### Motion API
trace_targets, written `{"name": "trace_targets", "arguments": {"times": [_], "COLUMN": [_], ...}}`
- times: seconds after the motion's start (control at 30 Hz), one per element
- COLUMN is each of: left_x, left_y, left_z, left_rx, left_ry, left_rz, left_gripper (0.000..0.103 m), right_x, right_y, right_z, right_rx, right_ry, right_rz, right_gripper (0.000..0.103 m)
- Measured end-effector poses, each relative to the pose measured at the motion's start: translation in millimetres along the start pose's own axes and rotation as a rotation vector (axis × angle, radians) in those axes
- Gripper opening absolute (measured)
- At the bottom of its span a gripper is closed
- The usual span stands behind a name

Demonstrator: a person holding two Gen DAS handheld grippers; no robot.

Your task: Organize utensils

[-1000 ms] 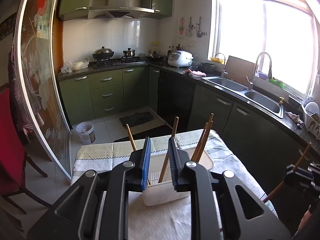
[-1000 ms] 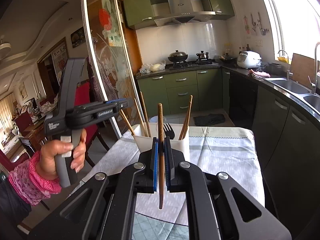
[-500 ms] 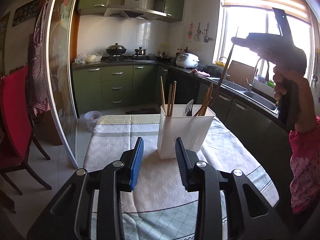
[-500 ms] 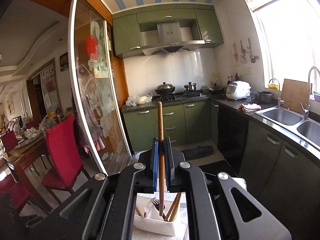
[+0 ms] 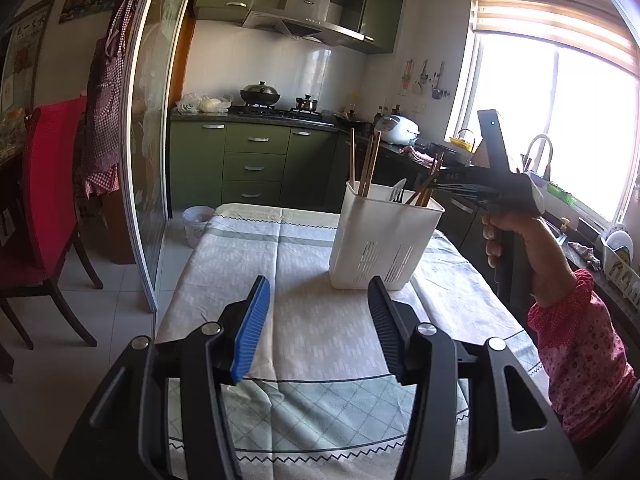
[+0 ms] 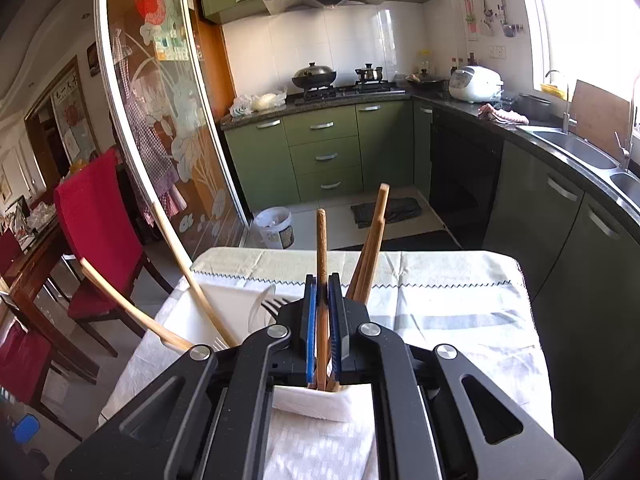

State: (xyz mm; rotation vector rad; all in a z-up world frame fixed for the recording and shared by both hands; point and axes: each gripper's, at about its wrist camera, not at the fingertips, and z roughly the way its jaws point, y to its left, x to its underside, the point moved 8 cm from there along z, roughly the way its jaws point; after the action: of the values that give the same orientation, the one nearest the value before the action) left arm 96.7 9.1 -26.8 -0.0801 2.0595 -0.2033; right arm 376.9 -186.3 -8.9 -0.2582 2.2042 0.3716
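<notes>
A white utensil holder (image 5: 384,240) stands on the table with several wooden chopsticks (image 5: 366,168) and a fork in it. My left gripper (image 5: 318,292) is open and empty, a little in front of the holder. My right gripper (image 6: 323,304) is shut on a wooden chopstick (image 6: 321,248) and sits right over the holder (image 6: 224,312), with the chopstick's lower end inside its near compartment. In the left wrist view the right gripper (image 5: 444,184) reaches over the holder's right rim. Other chopsticks (image 6: 372,240) lean in the holder beside it.
The table (image 5: 248,248) has a pale cloth with green bands. A red chair (image 5: 44,200) and a glass sliding door (image 5: 152,160) are on the left. Green cabinets, a stove and a sink counter (image 6: 580,152) run behind and to the right.
My right gripper has come down from high above, lowering the chopstick into the holder. My left gripper has drawn back and opened wider.
</notes>
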Motion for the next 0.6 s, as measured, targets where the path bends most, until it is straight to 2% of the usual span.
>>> {"name": "trace_targets", "arguments": {"times": [0.03, 0.07, 0.13, 0.27, 0.4, 0.47, 0.5, 0.57, 0.6], "left_x": [1, 2, 6, 10, 12, 11, 12, 12, 13], "left_y": [-1, -3, -4, -7, -9, -11, -12, -15, -18], "left_z": [0, 1, 2, 3, 3, 1, 0, -1, -2], "left_rx": [0.005, 0.008, 0.007, -0.009, -0.001, -0.003, -0.002, -0.007, -0.012], "left_ry": [0.007, 0.012, 0.017, 0.018, 0.018, 0.011, 0.007, 0.001, -0.004], "left_rz": [-0.003, -0.005, -0.004, 0.016, 0.013, 0.015, 0.020, 0.037, 0.047], "left_gripper": [0.050, 0.051, 0.055, 0.059, 0.065, 0.068, 0.071, 0.078, 0.085], "right_x": [6, 11, 18, 29, 63, 89, 102, 129, 139], "right_y": [1, 1, 0, -1, -3, -5, -5, -6, -6], "right_z": [3, 4, -6, -59, -119, -143, -153, -170, -180], "right_rx": [-0.002, 0.001, 0.009, 0.005, 0.023, 0.033, 0.036, 0.040, 0.047], "right_ry": [0.012, 0.014, -0.009, -0.111, -0.198, -0.221, -0.226, -0.244, -0.256], "right_rz": [-0.005, -0.005, 0.004, 0.005, -0.009, -0.008, -0.008, -0.003, -0.001], "right_gripper": [0.009, 0.020, 0.030, 0.030, 0.033, 0.045, 0.048, 0.065, 0.072]}}
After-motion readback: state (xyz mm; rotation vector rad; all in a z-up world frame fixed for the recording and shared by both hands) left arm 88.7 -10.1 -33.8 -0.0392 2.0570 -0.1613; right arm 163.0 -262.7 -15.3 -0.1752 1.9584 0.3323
